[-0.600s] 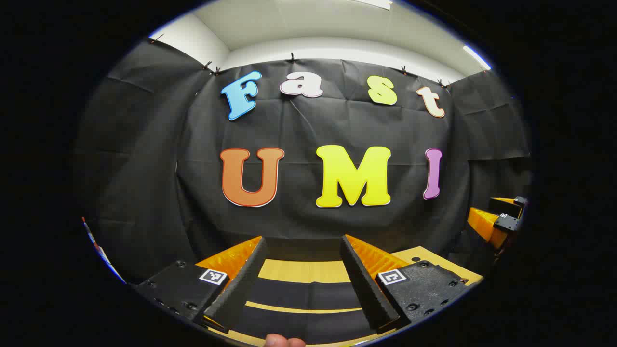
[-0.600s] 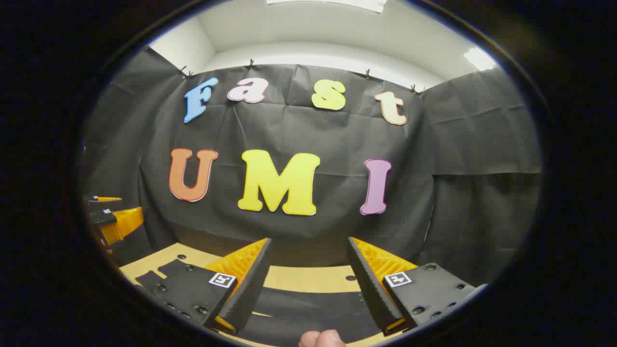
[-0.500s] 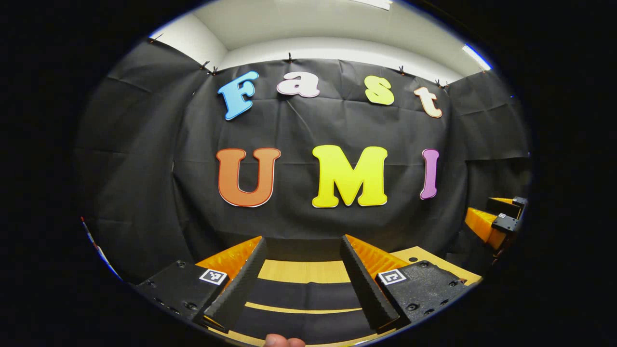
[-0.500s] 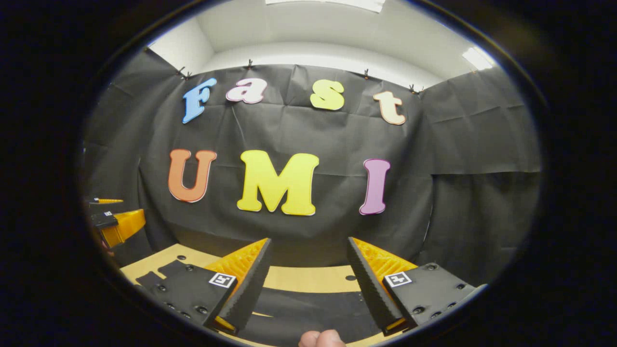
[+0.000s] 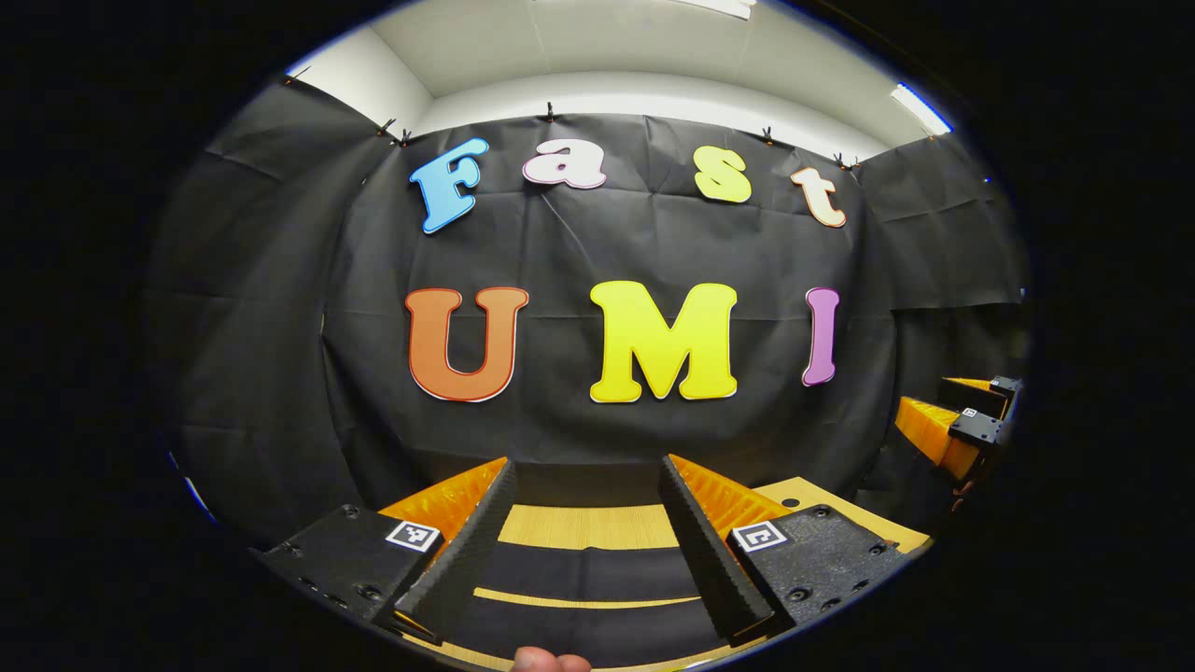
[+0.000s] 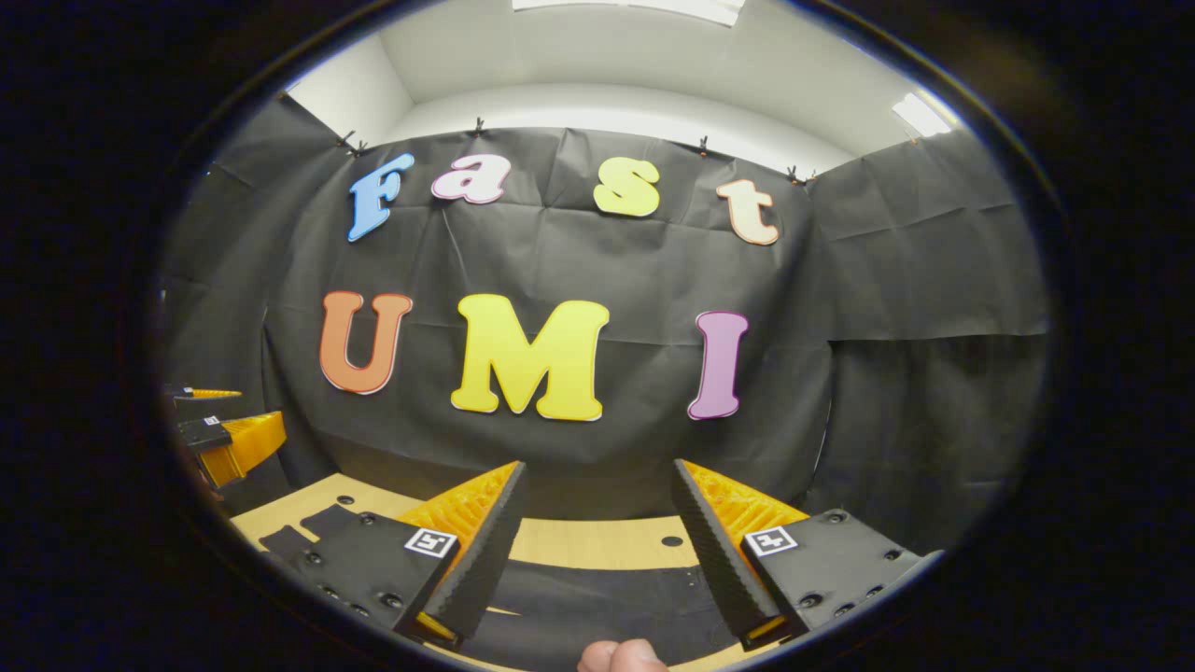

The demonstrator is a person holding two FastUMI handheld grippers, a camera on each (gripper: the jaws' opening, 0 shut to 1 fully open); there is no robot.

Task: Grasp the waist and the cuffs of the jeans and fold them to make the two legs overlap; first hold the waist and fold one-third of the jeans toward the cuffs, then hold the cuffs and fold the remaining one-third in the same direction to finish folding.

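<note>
The dark jeans (image 5: 586,571) lie flat on the wooden table (image 5: 588,525), low between my left gripper's fingers; a thin strip of table shows between two dark bands of cloth. My left gripper (image 5: 586,465) is open above them, holding nothing. In the right gripper view the jeans (image 6: 597,597) spread under my right gripper (image 6: 598,466), which is open and has nothing between its fingers. More dark cloth (image 6: 322,519) shows at the left of that view. The right gripper (image 5: 962,422) hangs at the right edge of the left gripper view, and the left gripper (image 6: 229,439) at the left edge of the right one.
The black cloth wall (image 5: 597,243) stands close behind the table's far edge (image 6: 607,541). A small hole (image 6: 671,540) marks the tabletop. A person's fingertip (image 5: 551,661) shows at the bottom of the left gripper view, and fingertips (image 6: 621,655) at the bottom of the right one.
Both views have drifted slightly: the wall slid a little left in the left gripper view and a little left and down in the right one. Both grippers stay open.
</note>
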